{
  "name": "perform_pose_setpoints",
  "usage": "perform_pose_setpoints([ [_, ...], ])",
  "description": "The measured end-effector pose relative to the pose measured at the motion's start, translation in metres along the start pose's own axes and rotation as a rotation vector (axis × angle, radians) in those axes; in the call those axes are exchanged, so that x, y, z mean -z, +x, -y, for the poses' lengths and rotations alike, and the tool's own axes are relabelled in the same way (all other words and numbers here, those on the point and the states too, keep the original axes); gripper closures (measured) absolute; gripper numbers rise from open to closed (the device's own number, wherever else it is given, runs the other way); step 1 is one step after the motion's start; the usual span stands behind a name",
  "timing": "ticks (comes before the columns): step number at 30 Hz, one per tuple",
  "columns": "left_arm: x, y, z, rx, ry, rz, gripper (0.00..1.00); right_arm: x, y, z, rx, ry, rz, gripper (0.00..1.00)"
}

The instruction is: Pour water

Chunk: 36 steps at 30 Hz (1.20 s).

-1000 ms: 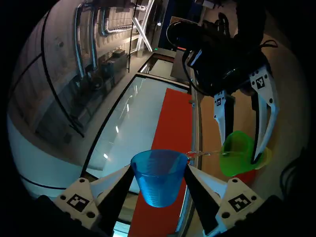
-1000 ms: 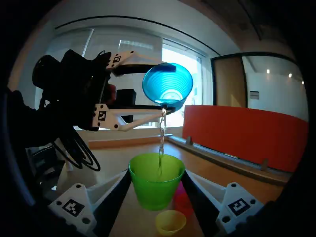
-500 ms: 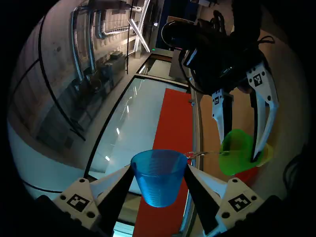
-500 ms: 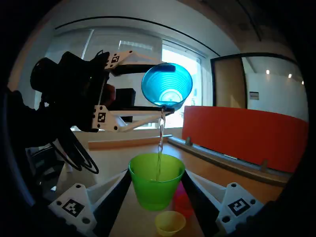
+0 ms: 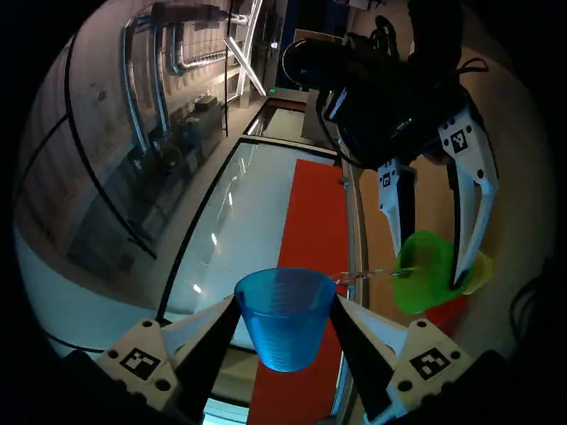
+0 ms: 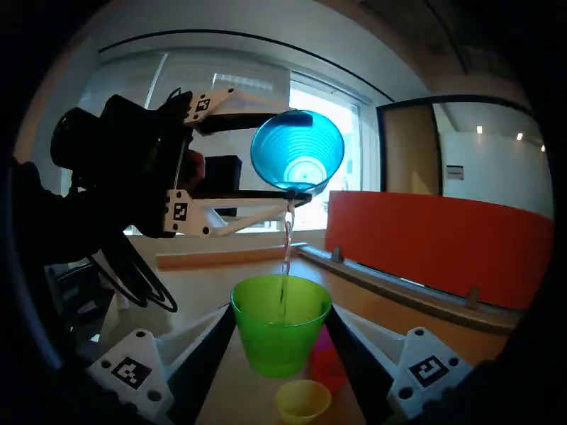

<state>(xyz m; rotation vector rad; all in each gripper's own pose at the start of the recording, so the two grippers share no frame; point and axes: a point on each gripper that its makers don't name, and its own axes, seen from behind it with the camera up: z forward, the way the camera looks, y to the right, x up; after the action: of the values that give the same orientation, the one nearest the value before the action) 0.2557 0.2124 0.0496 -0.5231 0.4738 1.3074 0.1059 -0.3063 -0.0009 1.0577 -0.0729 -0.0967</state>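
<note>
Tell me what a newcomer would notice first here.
A thin water stream falls from the tipped blue cup, held high by the left gripper, into the green cup clamped in the right gripper below. A bright orange panel stands behind, on the right.

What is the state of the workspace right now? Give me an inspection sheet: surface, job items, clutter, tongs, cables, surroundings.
Surface: wooden tabletop; no spill that I can see.
Job's things: blue cup tipped on its side, with a thin water stream falling from its rim into the upright green cup below.
Clutter: small yellow cup and a red cup on the table below the green cup, the red one partly hidden.
Tongs: left tongs shut on the blue cup; right tongs shut on the green cup.
Cables: black cables hang under the left tongs, clear of both cups.
Surroundings: orange-red panel along the table's far edge; bright window behind.
</note>
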Motion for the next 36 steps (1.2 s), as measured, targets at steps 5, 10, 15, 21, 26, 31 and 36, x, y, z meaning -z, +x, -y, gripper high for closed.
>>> perform_pose_setpoints([
  [5, -0.0001, 0.0038, 0.0005, -0.011, 0.003, -0.006, 0.14, 0.0006, 0.0016, -0.0001, 0.000, -0.001, -0.005, 0.09],
  [10, -0.0010, 0.0053, 0.0017, -0.026, 0.003, -0.010, 0.14, 0.0012, 0.0030, -0.0008, 0.000, -0.003, -0.009, 0.10],
  [15, -0.0025, 0.0056, 0.0030, -0.047, 0.005, -0.012, 0.14, 0.0020, 0.0033, -0.0014, 0.003, -0.005, -0.010, 0.09],
  [21, -0.0041, 0.0069, 0.0042, -0.072, 0.011, -0.016, 0.14, 0.0016, 0.0044, -0.0026, 0.004, -0.006, -0.011, 0.09],
  [26, -0.0043, 0.0079, 0.0027, -0.105, 0.009, -0.019, 0.14, 0.0013, 0.0043, -0.0035, 0.006, -0.008, -0.011, 0.10],
  [31, -0.0039, 0.0081, 0.0024, -0.125, 0.012, -0.020, 0.14, 0.0016, 0.0044, -0.0048, 0.005, -0.011, -0.012, 0.09],
  [36, -0.0044, 0.0091, 0.0053, -0.148, 0.017, -0.021, 0.14, 0.0016, 0.0046, -0.0051, 0.006, -0.013, -0.011, 0.10],
])
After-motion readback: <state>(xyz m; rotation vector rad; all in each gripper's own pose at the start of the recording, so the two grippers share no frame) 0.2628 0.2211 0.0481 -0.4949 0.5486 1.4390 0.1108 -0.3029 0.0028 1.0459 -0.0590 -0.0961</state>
